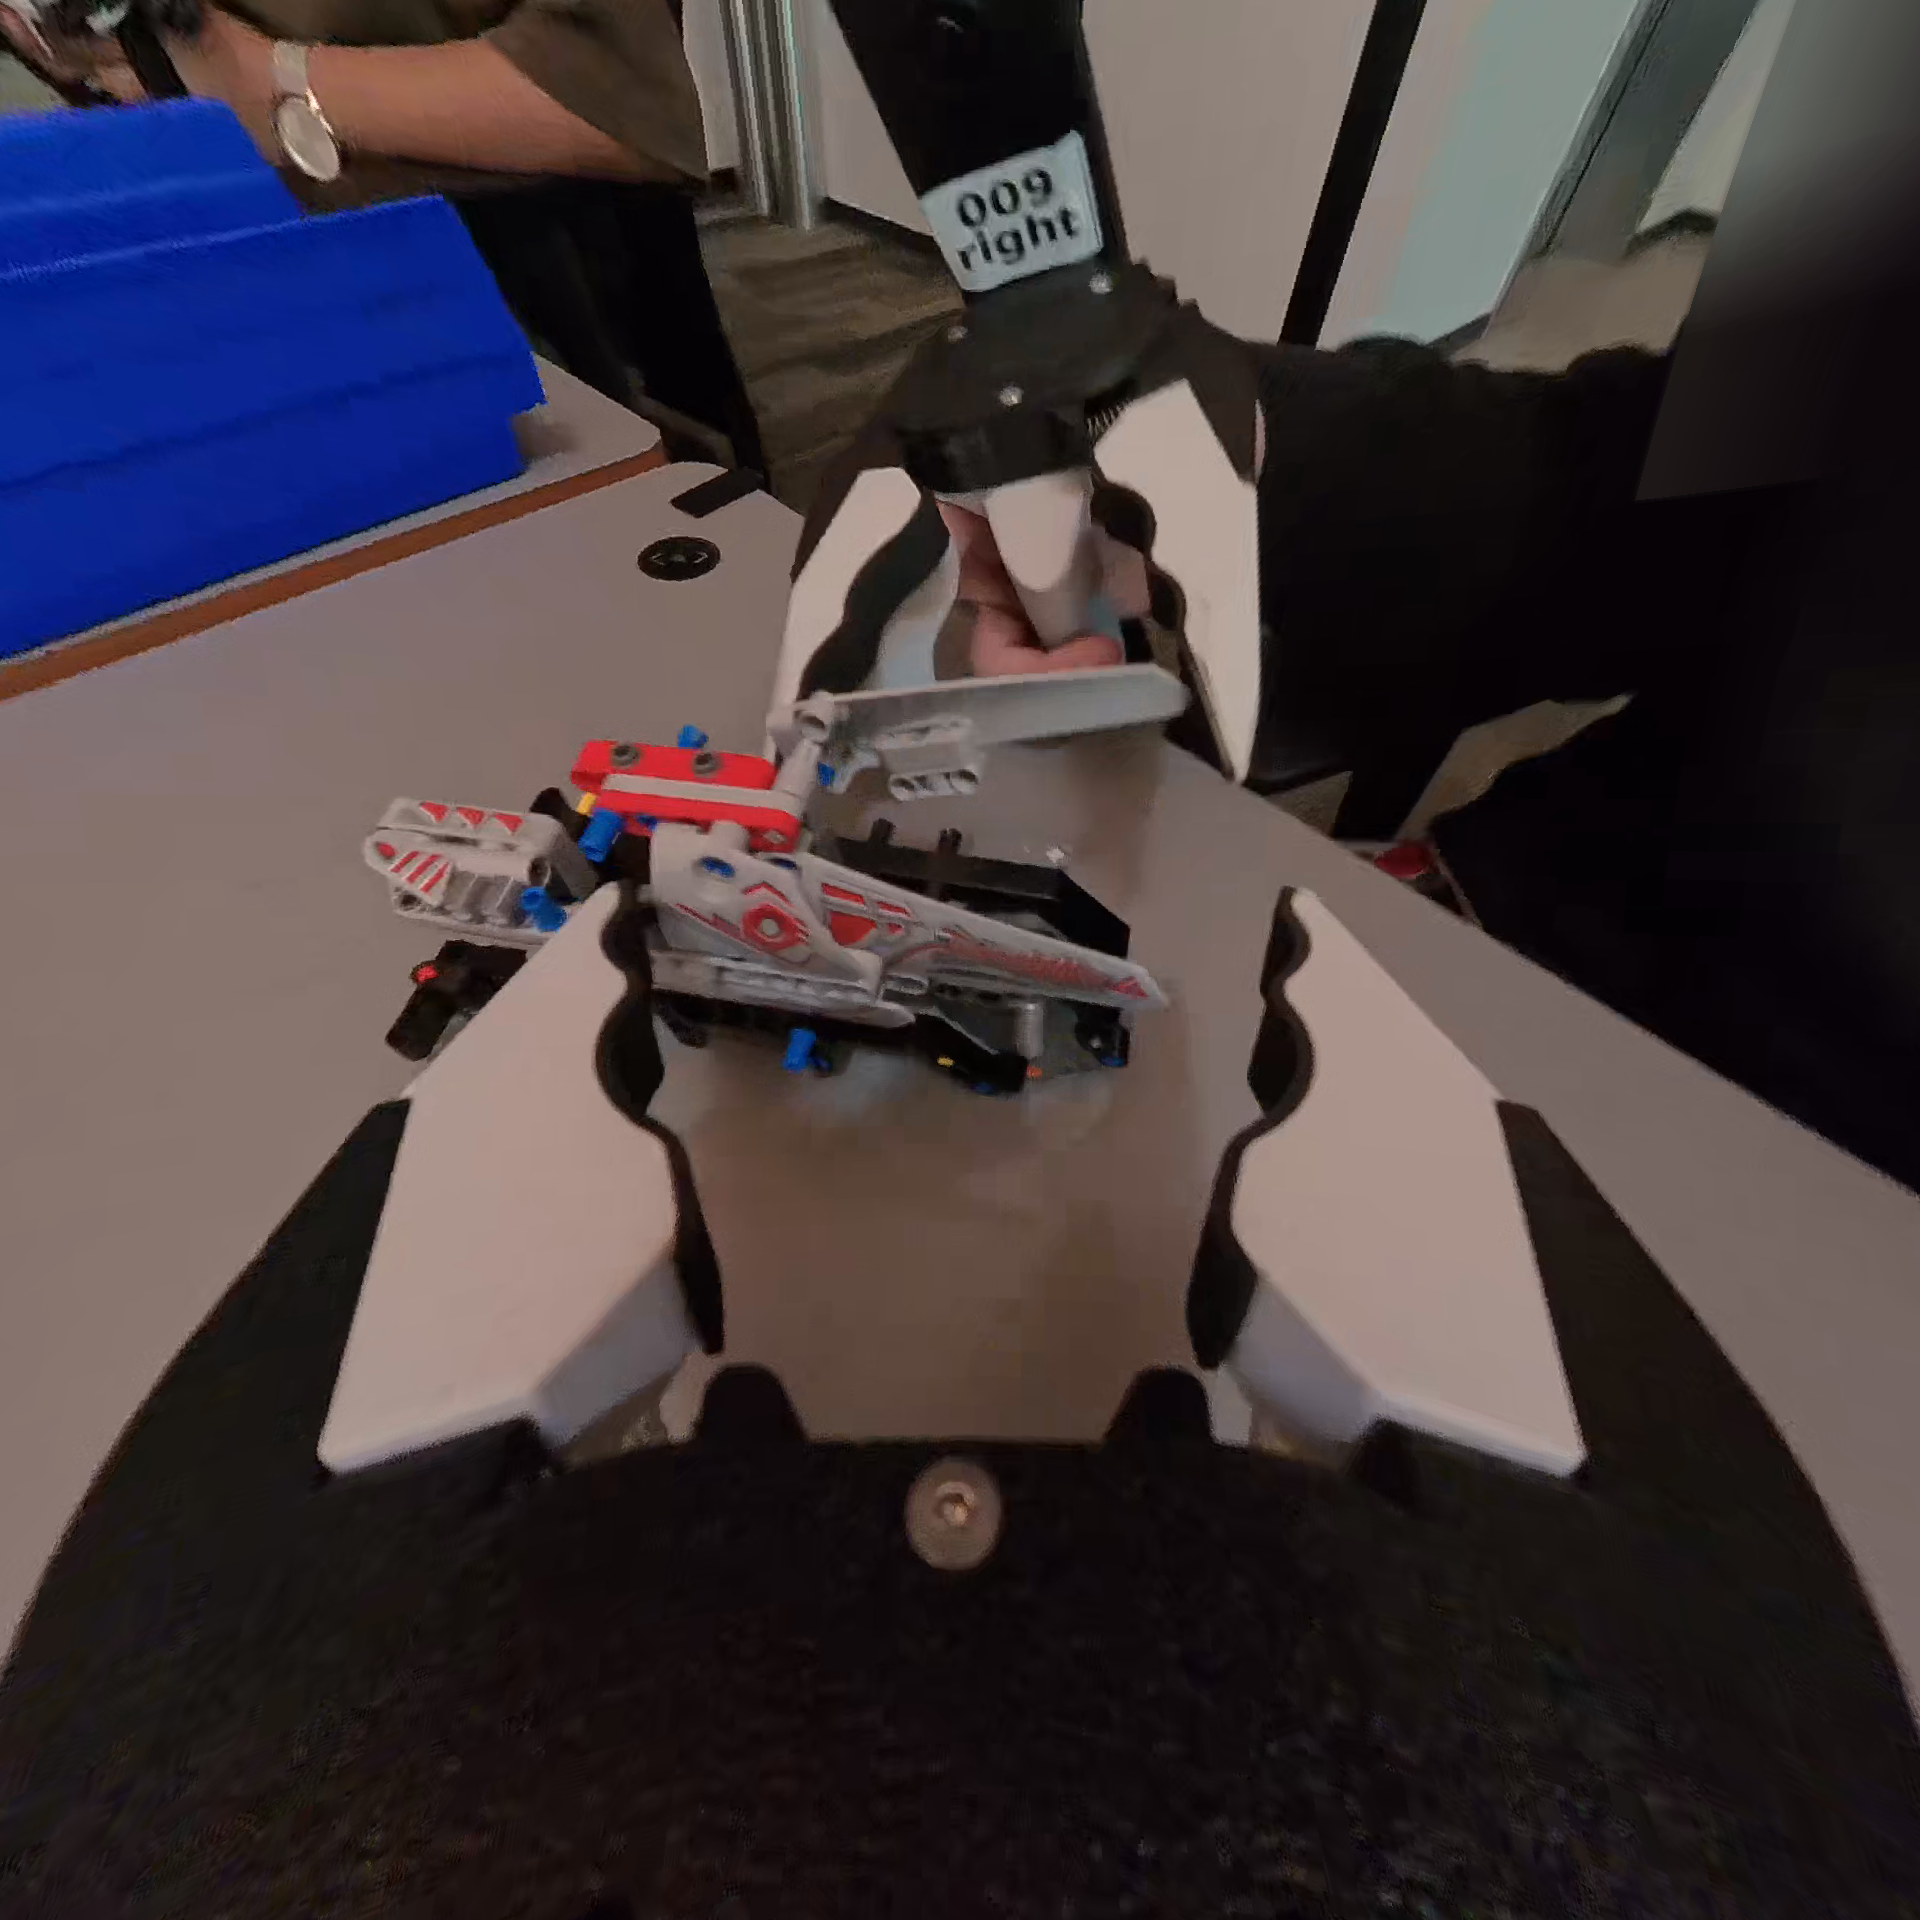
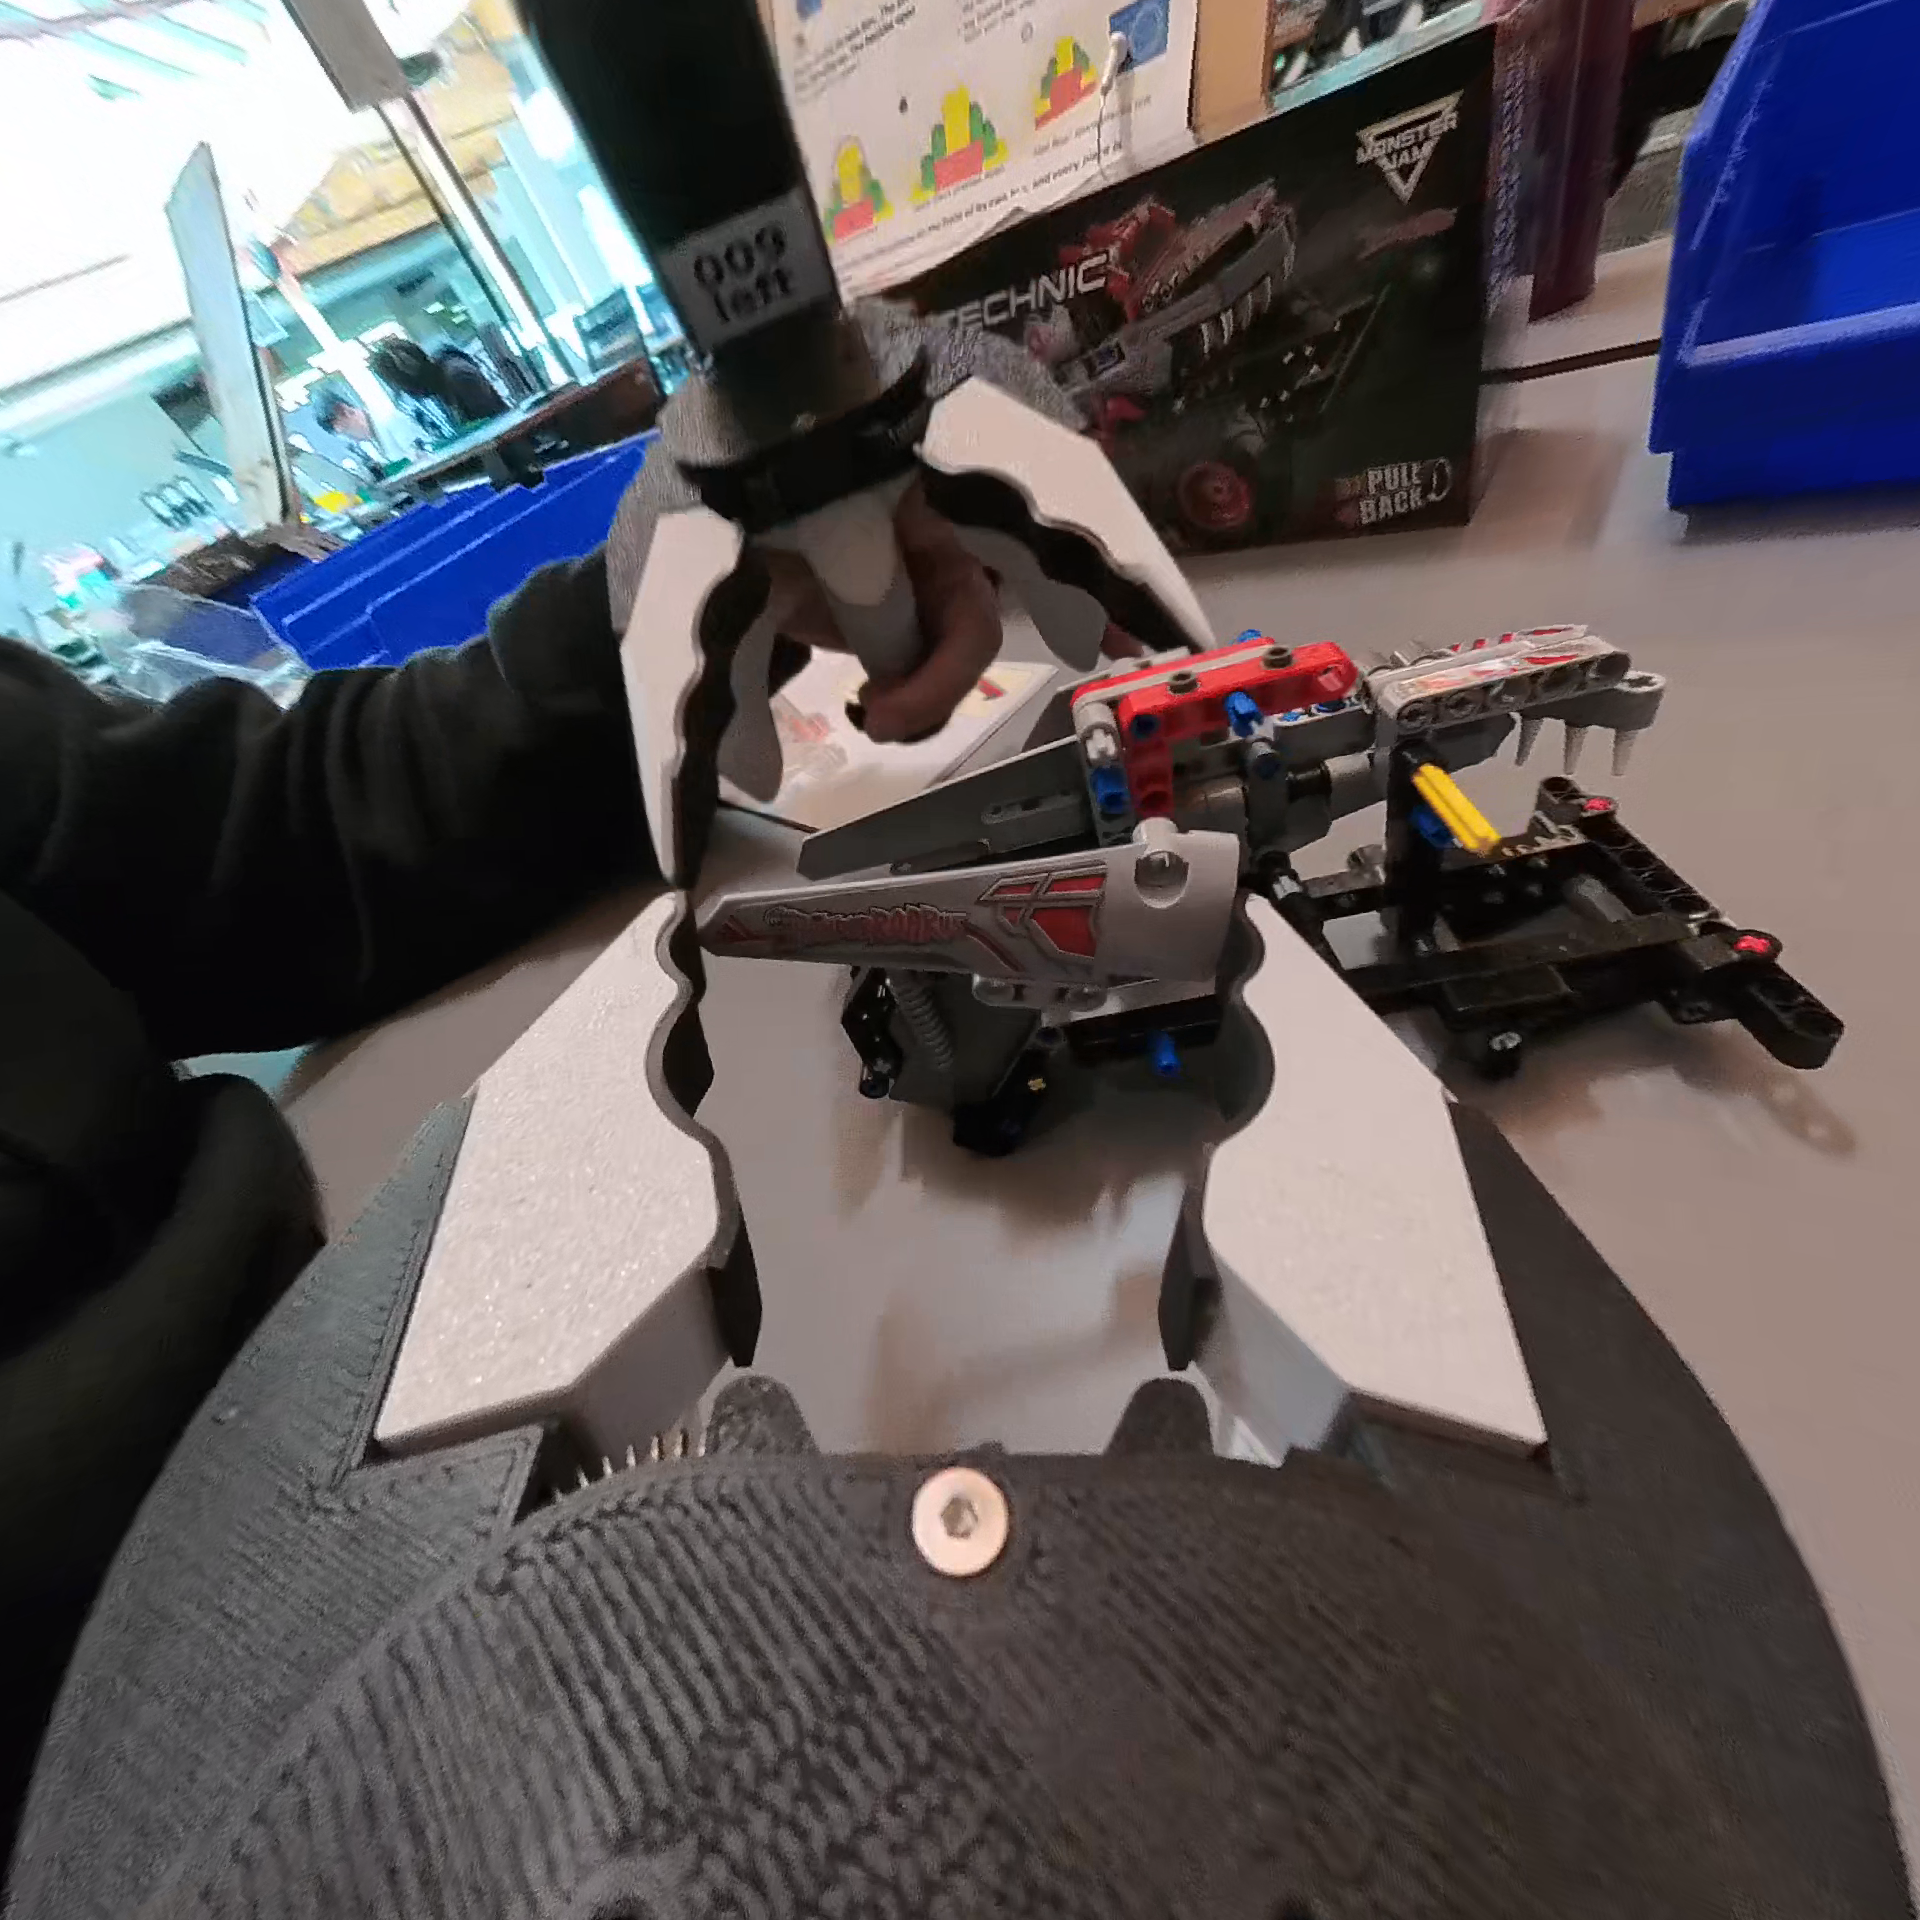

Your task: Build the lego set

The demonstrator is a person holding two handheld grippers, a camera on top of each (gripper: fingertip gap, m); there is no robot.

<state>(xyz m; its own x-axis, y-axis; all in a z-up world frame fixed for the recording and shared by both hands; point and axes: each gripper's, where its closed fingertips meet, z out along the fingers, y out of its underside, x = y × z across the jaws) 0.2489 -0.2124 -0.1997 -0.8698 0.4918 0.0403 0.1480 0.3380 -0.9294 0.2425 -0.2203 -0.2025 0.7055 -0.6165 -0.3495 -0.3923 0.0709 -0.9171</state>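
Lego model sits on counter; your left gripper & right gripper both gape around it.

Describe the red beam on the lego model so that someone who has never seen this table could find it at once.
On the grey table, between the two open grippers, stands the half-built lego model. Look at its very top: the red beam lies there, lengthwise, behind the toothed grey jaw piece. It is the only solid red part; its neighbours are grey or black, with small blue pins.
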